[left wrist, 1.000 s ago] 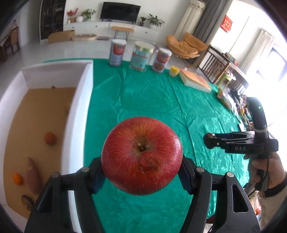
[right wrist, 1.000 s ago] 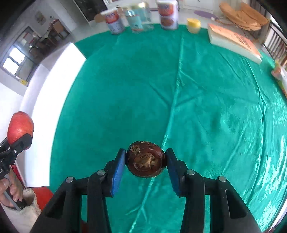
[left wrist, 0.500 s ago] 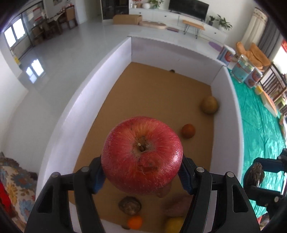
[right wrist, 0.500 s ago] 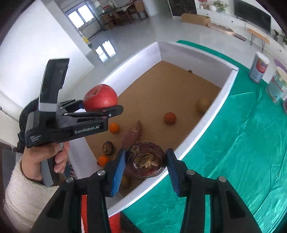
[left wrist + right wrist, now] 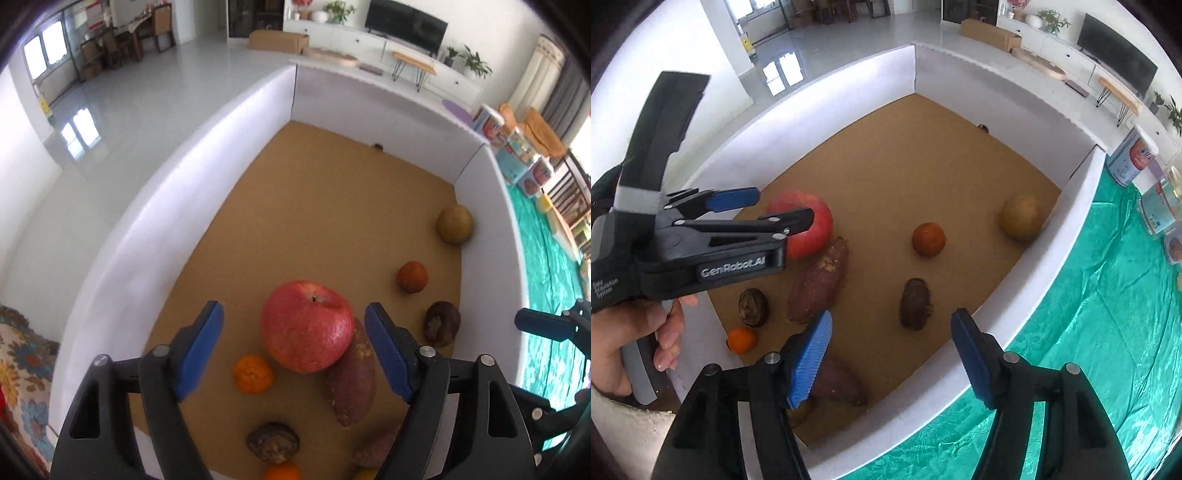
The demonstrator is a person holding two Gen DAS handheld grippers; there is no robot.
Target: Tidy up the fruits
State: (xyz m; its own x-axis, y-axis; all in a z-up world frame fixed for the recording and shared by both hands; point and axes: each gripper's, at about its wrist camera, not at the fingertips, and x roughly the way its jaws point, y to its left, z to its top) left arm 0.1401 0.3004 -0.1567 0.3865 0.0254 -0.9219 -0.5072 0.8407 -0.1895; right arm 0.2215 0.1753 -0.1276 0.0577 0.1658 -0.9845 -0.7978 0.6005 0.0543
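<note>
Apple [image 5: 306,326] lies loose against the sweet potato [image 5: 352,380] in the box [image 5: 110,258]; both grippers' jaws, just opened, hold nothing. It may roll and knock neighbouring fruit.

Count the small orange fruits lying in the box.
3, maybe more hidden behind the jaws. One orange sits mid-box near the brown round fruit; a second lies beside the apple; a third is at the box's near corner.
</note>
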